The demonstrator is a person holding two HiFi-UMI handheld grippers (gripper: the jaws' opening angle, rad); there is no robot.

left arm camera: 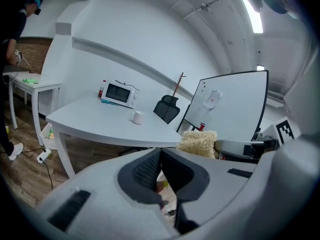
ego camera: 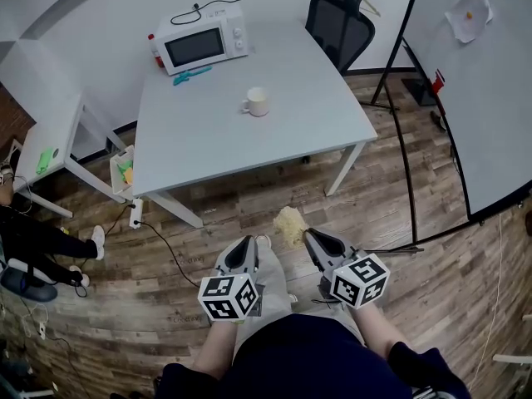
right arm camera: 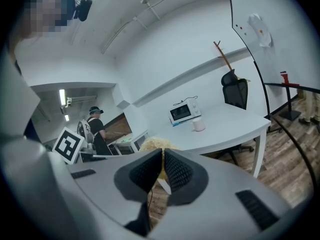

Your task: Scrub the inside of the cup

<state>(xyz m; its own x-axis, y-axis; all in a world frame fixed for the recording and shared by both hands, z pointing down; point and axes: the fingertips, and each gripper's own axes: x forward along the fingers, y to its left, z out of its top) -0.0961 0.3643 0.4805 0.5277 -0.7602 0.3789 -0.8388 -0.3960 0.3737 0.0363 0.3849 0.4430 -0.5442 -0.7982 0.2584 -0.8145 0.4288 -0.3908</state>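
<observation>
The white cup stands upright near the middle of the grey table, its handle to the left. It is also small and distant in the left gripper view, cup, and the right gripper view, cup. Both grippers hover over the wooden floor, well short of the table. My right gripper is shut on a pale yellow scrubbing sponge, whose fibres show above the jaws, sponge. My left gripper is shut and holds nothing, as its own view shows, left gripper.
A white microwave, a red-capped bottle and a teal tool sit at the table's far left. A black office chair stands behind it, a whiteboard to the right. A person is at a small side table.
</observation>
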